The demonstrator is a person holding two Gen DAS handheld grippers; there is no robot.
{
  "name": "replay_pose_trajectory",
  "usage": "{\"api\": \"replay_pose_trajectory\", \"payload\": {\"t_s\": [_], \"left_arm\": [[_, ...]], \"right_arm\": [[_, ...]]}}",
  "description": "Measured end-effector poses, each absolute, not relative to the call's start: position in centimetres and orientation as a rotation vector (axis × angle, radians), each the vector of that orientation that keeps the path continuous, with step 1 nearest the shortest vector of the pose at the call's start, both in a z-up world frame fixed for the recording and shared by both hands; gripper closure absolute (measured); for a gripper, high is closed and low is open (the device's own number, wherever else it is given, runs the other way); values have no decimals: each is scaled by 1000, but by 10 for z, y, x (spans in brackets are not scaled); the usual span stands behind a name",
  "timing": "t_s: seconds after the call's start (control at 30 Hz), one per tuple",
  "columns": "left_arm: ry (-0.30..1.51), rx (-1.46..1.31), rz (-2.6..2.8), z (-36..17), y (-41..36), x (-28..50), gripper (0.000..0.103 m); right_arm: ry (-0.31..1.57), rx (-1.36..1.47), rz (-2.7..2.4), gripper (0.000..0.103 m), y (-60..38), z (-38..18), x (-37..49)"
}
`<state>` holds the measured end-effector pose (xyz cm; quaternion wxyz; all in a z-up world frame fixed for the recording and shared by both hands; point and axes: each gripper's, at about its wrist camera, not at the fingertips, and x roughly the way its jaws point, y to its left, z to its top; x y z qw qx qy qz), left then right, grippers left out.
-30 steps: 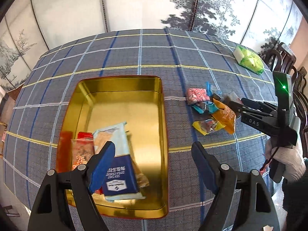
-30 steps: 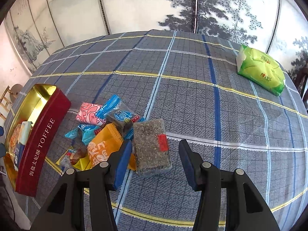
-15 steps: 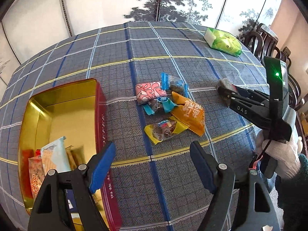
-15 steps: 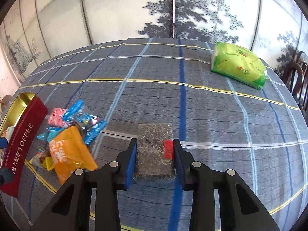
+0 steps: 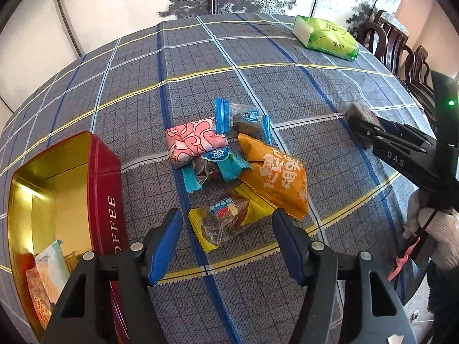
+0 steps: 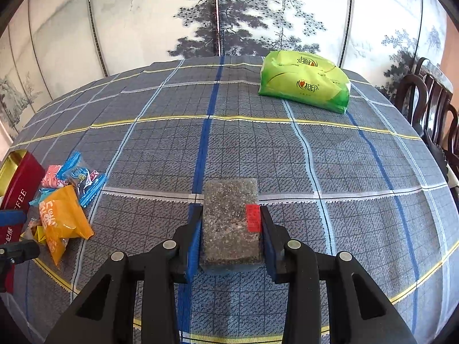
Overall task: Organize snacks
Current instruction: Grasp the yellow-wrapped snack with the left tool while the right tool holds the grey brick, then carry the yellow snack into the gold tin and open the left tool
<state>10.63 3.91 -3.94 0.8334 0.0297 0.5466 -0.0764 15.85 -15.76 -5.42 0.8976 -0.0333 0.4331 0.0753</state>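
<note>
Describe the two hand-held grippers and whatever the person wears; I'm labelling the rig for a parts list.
Both are black plastic scissor-style frames with silver pivot pins and blue pads. The left hand-held gripper shows this close up. The right hand-held gripper carries white "DAS" lettering, a green light on its upright block, and a thin black cable with a red tie. The right hand wears a white knit glove and a dark fuzzy sleeve.
</note>
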Motion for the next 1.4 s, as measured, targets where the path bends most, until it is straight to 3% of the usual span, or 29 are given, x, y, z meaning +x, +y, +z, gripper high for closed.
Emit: {"api": "replay_pose_trajectory", "payload": {"t_s": [0.23, 0.4, 0.47, 1.4], "left_arm": [[1160, 76, -156, -47, 36, 120, 44], [1171, 50, -159, -52, 36, 122, 68], [1167, 53, -165, -52, 36, 120, 71], [1122, -16, -138, -16, 59, 65, 73]], "right_arm": [[896, -60, 160, 65, -161, -54, 160], [896, -61, 160, 65, -160, -54, 160], [897, -62, 160, 65, -160, -54, 160], [897, -104, 142, 65, -154, -55, 160]]}}
